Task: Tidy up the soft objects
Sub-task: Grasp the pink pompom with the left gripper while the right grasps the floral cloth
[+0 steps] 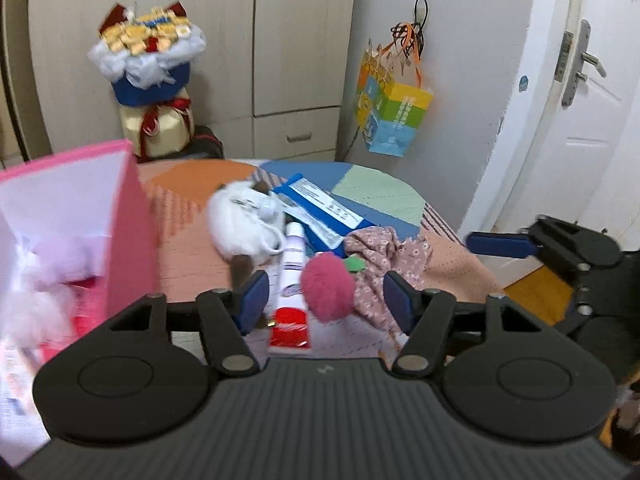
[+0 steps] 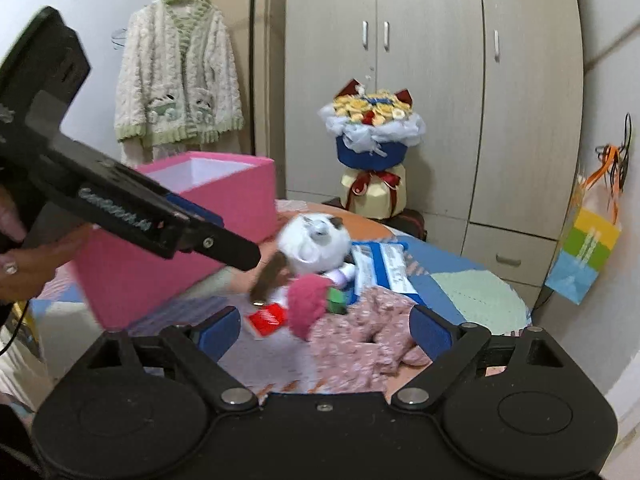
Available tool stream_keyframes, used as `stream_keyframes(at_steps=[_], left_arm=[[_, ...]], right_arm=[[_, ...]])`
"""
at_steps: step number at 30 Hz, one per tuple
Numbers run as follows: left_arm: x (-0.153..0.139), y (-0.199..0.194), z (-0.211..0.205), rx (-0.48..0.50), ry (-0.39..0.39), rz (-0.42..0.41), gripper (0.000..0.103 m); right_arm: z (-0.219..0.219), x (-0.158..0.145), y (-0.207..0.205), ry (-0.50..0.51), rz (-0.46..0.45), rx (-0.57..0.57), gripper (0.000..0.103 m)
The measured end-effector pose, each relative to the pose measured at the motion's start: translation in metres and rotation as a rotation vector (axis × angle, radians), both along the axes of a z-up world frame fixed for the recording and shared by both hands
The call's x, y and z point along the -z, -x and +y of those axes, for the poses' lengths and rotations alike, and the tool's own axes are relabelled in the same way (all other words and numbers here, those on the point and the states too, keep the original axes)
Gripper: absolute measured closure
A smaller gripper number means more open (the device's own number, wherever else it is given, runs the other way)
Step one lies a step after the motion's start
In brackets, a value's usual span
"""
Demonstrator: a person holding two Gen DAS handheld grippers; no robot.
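A pink plush strawberry [image 1: 327,286] lies on the round table [image 1: 188,248], between the open blue pads of my left gripper [image 1: 326,300], which is empty. A white plush cat [image 1: 244,224] lies behind it. A pink floral cloth [image 1: 384,256] lies to the right. A pink box [image 1: 132,236] at the left holds pale fluffy toys [image 1: 52,264]. My right gripper [image 2: 326,332] is open and empty above the floral cloth [image 2: 360,340]; the strawberry [image 2: 306,300], cat [image 2: 316,244] and pink box [image 2: 160,264] lie beyond it. The left gripper's body [image 2: 120,200] crosses that view.
A red-and-white tube [image 1: 292,300] and a blue-and-white packet [image 1: 324,212] lie among the toys. A bouquet [image 1: 148,76] stands behind the table before a wardrobe [image 1: 280,40]. A coloured paper bag [image 1: 390,104] hangs on the wall. A door [image 1: 580,120] is at the right.
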State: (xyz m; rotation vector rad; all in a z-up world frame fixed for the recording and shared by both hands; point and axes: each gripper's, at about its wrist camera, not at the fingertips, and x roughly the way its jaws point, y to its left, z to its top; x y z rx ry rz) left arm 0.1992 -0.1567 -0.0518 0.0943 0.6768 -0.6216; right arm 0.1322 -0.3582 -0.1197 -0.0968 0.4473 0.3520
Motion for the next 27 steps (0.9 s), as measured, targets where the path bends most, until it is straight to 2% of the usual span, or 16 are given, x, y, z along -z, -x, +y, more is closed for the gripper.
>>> stream_keyframes(at_steps=[3,6,8,9,11,15,19,21,23,24,26,27], left_arm=[[0.019,-0.018,-0.01,-0.011,0.054,0.063,0.058],[0.037,-0.035,-0.017,-0.065,0.092,0.119,0.067],[0.045,-0.038,-0.02,-0.093,0.096,0.122,0.071],[0.049,-0.037,-0.022,-0.107,0.078,0.096,0.073],[0.053,-0.034,-0.027,-0.113,0.037,0.044,0.073],[0.058,-0.039,-0.027,-0.098,0.05,0.117,0.071],[0.061,-0.039,-0.027,-0.106,0.062,0.102,0.071],[0.062,-0.037,-0.029,-0.098,0.06,0.093,0.072],[0.063,-0.032,-0.029,-0.088,0.046,0.087,0.076],[0.062,-0.029,-0.027,-0.083,0.051,0.091,0.077],[0.06,-0.024,-0.022,-0.083,0.074,0.109,0.077],[0.059,-0.022,-0.02,-0.084,0.078,0.108,0.077]], right_arm=[[-0.006,0.015,-0.022,0.045,0.013,-0.007,0.009],[-0.01,0.029,-0.041,0.101,0.036,-0.023,0.009],[-0.012,0.038,-0.054,0.128,0.053,-0.03,0.009],[-0.014,0.041,-0.061,0.127,0.07,-0.033,0.009],[-0.018,0.045,-0.07,0.107,0.101,-0.044,0.009],[-0.018,0.051,-0.081,0.074,0.143,-0.073,0.009],[-0.014,0.055,-0.082,0.08,0.151,-0.069,0.011],[-0.014,0.054,-0.08,0.067,0.153,-0.067,0.022],[-0.014,0.054,-0.074,0.035,0.159,-0.08,0.046],[-0.013,0.054,-0.069,0.026,0.152,-0.085,0.051],[-0.009,0.054,-0.059,0.026,0.134,-0.093,0.066],[-0.006,0.054,-0.053,0.026,0.129,-0.087,0.07]])
